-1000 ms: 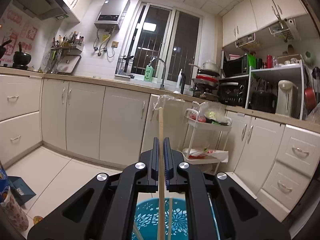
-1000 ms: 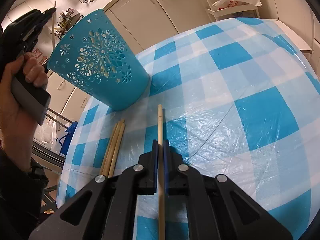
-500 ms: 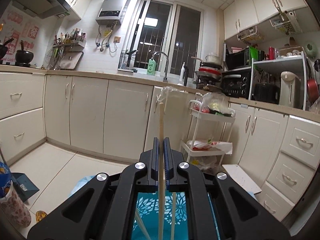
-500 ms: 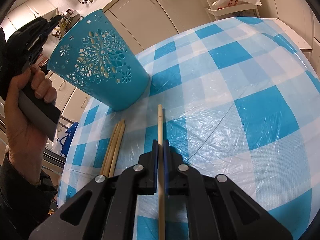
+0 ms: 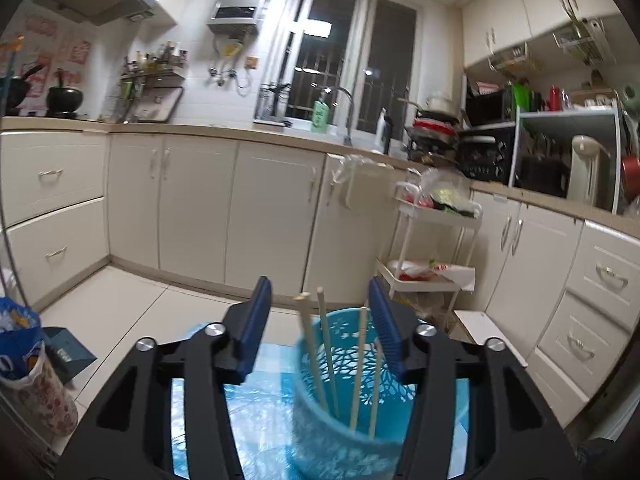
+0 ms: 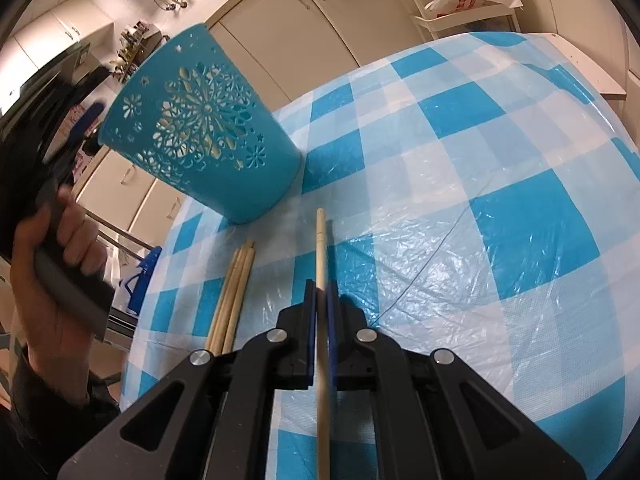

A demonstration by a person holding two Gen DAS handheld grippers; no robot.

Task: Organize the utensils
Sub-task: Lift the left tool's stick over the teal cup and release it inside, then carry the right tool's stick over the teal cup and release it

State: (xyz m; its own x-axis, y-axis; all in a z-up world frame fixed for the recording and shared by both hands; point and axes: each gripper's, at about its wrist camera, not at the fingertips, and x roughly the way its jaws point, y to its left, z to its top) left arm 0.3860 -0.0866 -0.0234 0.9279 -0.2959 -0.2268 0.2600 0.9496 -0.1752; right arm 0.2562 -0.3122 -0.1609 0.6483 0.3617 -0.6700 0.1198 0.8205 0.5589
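My left gripper (image 5: 320, 320) hangs just above the teal cut-out basket (image 5: 320, 440), its jaws opening, and neither blue pad touches anything. Several wooden chopsticks (image 5: 325, 344) stand in the basket, their tips rising between the jaws. On the blue-and-white checked tablecloth (image 6: 500, 208), my right gripper (image 6: 319, 292) is shut on a single chopstick (image 6: 320, 240) that points toward the basket (image 6: 200, 132). A few loose chopsticks (image 6: 236, 288) lie to its left. A hand (image 6: 60, 272) holds the left gripper beside the basket, blurred.
Cream cabinets run along the far wall. A white trolley (image 5: 432, 240) with bags stands behind the basket. A patterned bag (image 5: 28, 368) sits on the floor at left. The table's rounded edge falls away near the loose chopsticks.
The left gripper's jaws have parted and let go of the chopstick, which now stands in the basket. The left gripper has sunk closer to the basket. The right gripper has not moved.
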